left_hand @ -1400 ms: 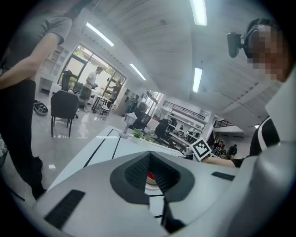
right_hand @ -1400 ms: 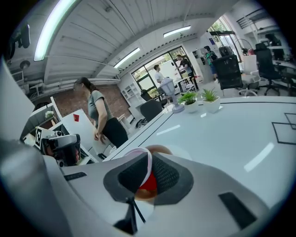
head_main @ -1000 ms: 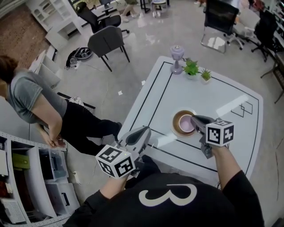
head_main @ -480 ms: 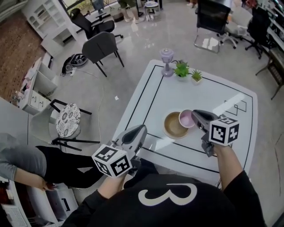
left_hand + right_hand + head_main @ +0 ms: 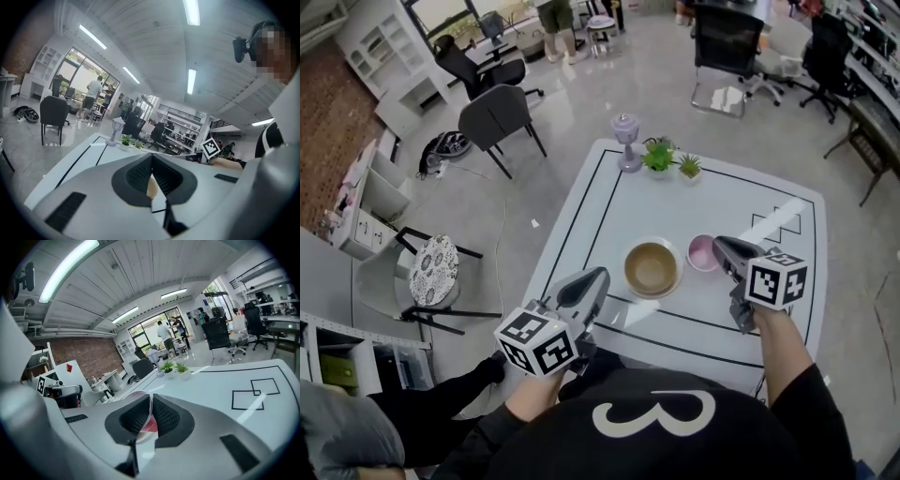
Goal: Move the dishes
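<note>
A tan plate (image 5: 652, 269) lies on the white table (image 5: 741, 300). Just right of it is a small pink bowl (image 5: 702, 252). My right gripper (image 5: 721, 247) is shut on the bowl's near rim. In the right gripper view the pink bowl (image 5: 149, 425) shows between and below the closed jaws of my right gripper (image 5: 151, 401). Whether the bowl rests on the table I cannot tell. My left gripper (image 5: 592, 279) hovers at the table's near left edge, shut and holding nothing. In its own view my left gripper (image 5: 151, 162) has its jaws together, with a bit of the tan plate (image 5: 151, 188) behind them.
At the table's far edge stand a purple lamp (image 5: 625, 128) and two small potted plants (image 5: 657, 155) (image 5: 689, 167). Black square outlines (image 5: 778, 225) mark the table's right side. A grey chair (image 5: 492, 117) and a patterned stool (image 5: 431, 267) stand on the floor to the left.
My right gripper carried the pink bowl off the tan plate to its right side. The person at the left left most of the view. My left gripper barely moved.
</note>
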